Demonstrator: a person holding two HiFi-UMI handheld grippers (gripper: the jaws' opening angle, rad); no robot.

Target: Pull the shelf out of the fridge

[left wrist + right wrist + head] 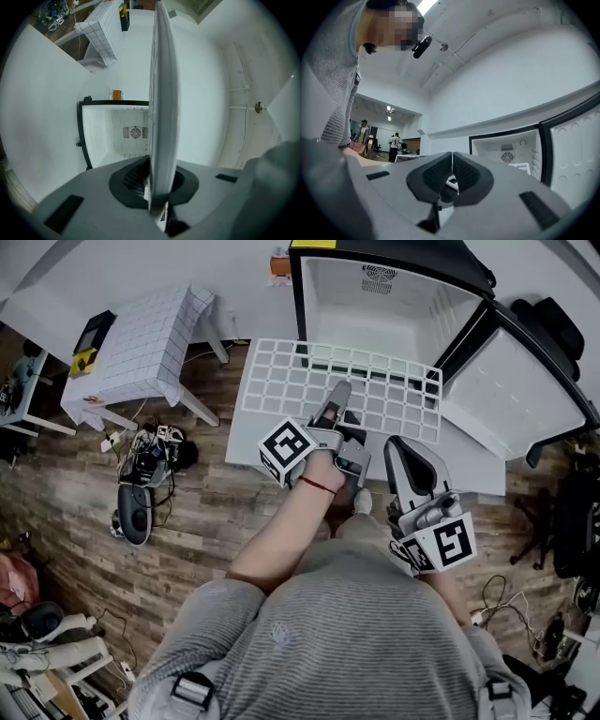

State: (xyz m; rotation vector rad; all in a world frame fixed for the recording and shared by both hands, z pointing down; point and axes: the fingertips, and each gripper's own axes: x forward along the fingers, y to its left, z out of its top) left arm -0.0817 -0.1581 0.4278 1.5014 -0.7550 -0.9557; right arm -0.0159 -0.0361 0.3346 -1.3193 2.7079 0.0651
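White shelf before fridge | L fingers clamp edge | R fingers shut, empty

- My left tongs and right tongs share a smooth, rounded shell of light-grey plastic.
- Each carries a white cube printed with black square markers: the left cube and the right cube.
- The jaws are lined with black rubber pads with a fine dotted grain.
- Narrow black rectangular slots are sunk into the grey shell.
- A thin red cord bracelet circles my left wrist.
- I wear a grey, finely striped knit top with short sleeves.
- Dark shoulder straps with grey buckles cross it.
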